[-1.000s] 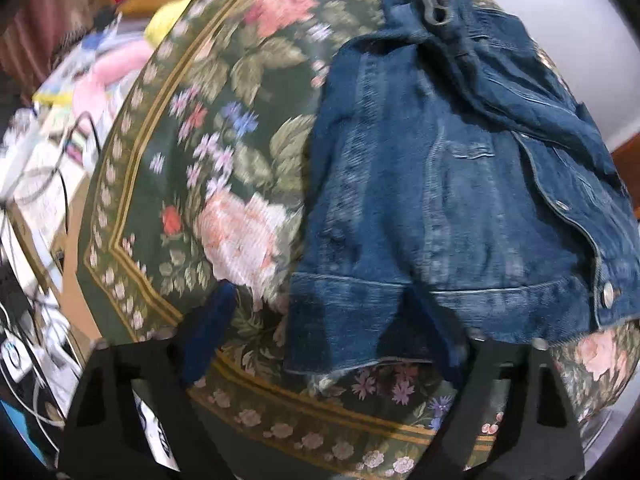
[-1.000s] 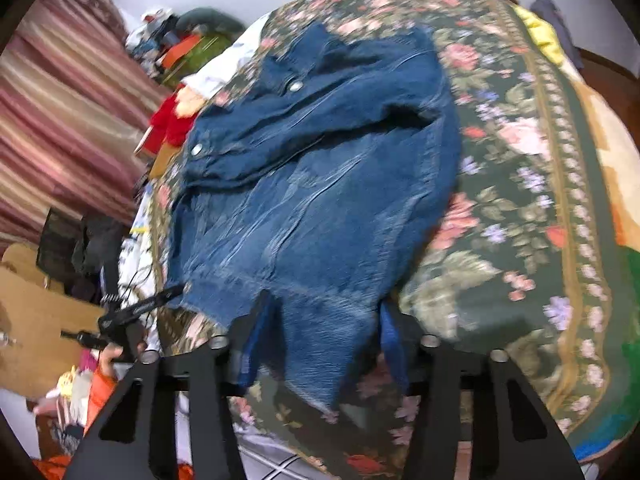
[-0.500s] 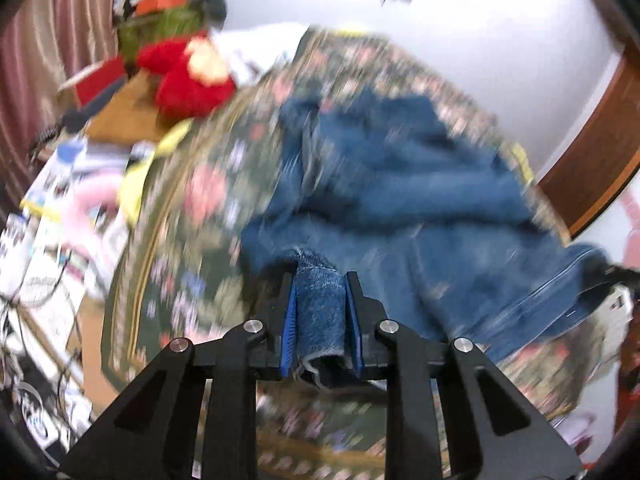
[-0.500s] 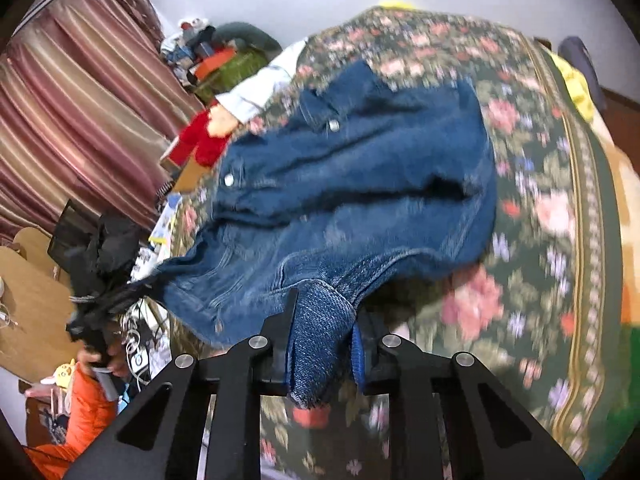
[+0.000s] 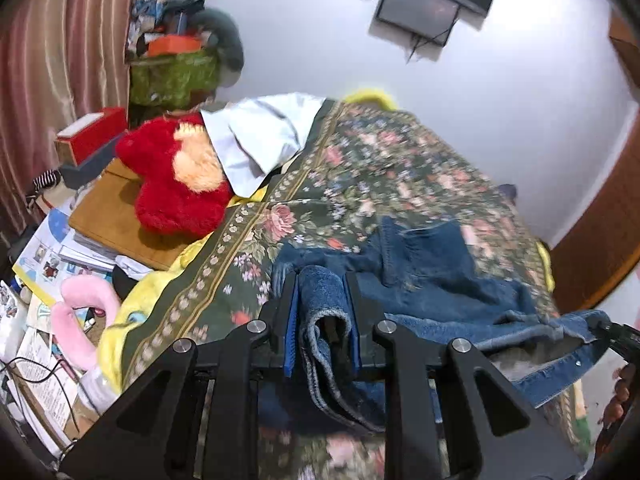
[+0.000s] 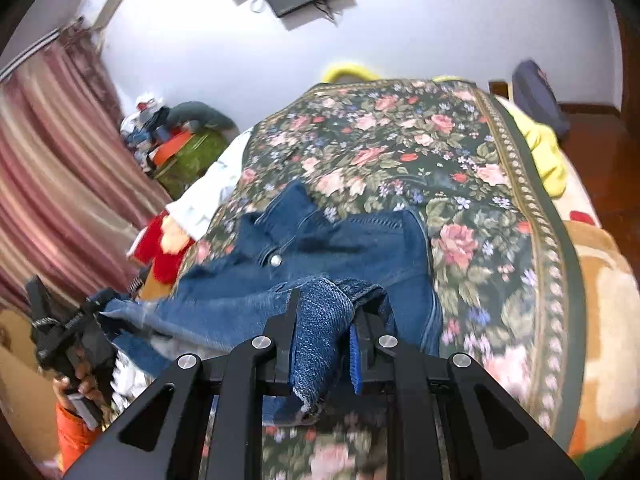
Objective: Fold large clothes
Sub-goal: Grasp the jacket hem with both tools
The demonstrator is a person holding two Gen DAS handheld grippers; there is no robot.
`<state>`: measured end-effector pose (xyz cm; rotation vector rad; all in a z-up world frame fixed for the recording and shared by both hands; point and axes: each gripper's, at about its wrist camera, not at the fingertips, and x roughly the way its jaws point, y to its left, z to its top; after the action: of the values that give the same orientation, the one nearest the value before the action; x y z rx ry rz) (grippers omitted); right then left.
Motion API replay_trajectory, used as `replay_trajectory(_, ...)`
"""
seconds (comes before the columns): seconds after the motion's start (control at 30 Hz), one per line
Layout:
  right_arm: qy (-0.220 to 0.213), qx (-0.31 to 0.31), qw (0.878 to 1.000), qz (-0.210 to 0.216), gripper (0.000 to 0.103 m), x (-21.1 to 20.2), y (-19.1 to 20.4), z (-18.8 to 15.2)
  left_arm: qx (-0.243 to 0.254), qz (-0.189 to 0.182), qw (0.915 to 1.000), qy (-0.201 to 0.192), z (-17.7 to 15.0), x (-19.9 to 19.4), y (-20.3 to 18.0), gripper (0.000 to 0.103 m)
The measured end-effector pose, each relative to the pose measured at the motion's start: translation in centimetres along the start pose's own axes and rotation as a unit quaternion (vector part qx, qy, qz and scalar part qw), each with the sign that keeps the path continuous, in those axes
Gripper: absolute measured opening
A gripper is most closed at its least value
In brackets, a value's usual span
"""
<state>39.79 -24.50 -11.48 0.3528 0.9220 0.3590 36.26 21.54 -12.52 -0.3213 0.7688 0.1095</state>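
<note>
A blue denim jacket lies on the floral bedspread, its near hem lifted off the bed. My left gripper is shut on one corner of the hem. My right gripper is shut on the other corner of the jacket. The hem hangs stretched between the two grippers. The right gripper also shows at the right edge of the left wrist view, and the left gripper at the left of the right wrist view. The jacket's collar end rests on the bedspread.
A red plush toy and a white cloth lie at the bed's left edge. Papers, a pink neck pillow and cables clutter the floor to the left. A striped curtain hangs left. A monitor is on the wall.
Both grippers closed on the jacket's hem corners, then lifted and pulled it toward me. The views tilted up from the bed to the wall.
</note>
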Motion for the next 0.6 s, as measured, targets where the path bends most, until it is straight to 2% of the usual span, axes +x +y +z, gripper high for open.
replay_trajectory(0.2,0.031,-0.001,0.999,-0.030,0.017,6.9,-1.0,3.1,-0.012,0.059,0.9960,0.066,0.3,9.4,1.0,0.022)
replay_trajectory(0.33,0.066,-0.007,0.997,-0.036,0.017,11.0,-2.8,3.8,-0.007,0.079,0.9920,0.098,-0.6,13.3,1.5,0.023)
replay_trajectory(0.47,0.083,0.029,0.996,-0.024,0.017,12.1,-5.8,3.5,0.043,0.118,0.9879,0.091,-1.3,14.8,0.5,0.030)
replay_trajectory(0.53,0.072,0.039,0.996,-0.022,0.017,11.1,-6.9,3.6,0.068,0.141,0.9833,0.092,-1.4,15.4,-0.1,0.033)
replay_trajectory(0.57,0.066,0.041,0.997,-0.024,0.017,10.5,-7.1,3.7,0.076,0.151,0.9809,0.097,-1.4,15.7,-0.2,0.033)
replay_trajectory(0.6,0.053,0.040,0.997,-0.048,0.017,9.6,-7.3,3.9,0.085,0.153,0.9794,0.101,-1.3,15.7,-0.4,0.034)
